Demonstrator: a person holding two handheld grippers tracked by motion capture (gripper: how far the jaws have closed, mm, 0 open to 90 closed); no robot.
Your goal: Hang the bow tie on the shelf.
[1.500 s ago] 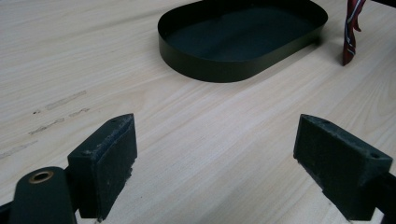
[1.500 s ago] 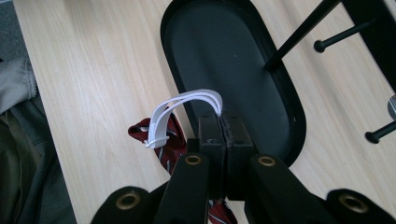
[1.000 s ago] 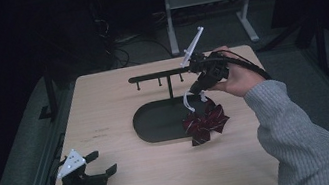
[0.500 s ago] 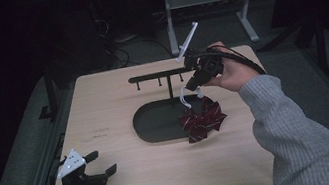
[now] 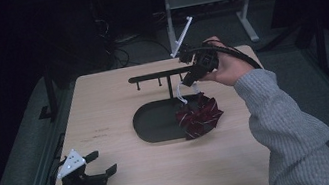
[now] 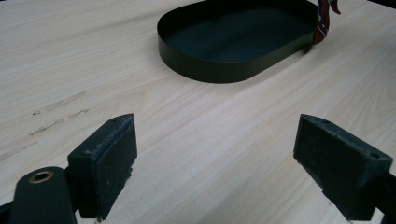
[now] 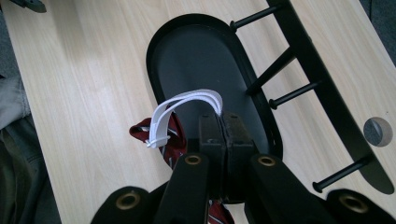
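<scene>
A dark red striped fabric piece [image 5: 199, 116] with a white loop [image 7: 184, 108] is held up by that loop, hanging over the right end of the black oval tray [image 5: 150, 125]; whether its lower folds touch the tray rim cannot be told. The loop is pinched between the closed fingers of the right gripper [image 5: 189, 79], apparently so that it can be slipped over a peg of the black rack [image 5: 157, 76] standing just behind, with the loop kept free. The left gripper [image 5: 95, 167] is rested at the near left corner of the table [image 5: 104, 107], its fingers [image 6: 106, 154] spread wide and empty, well apart from the work.
</scene>
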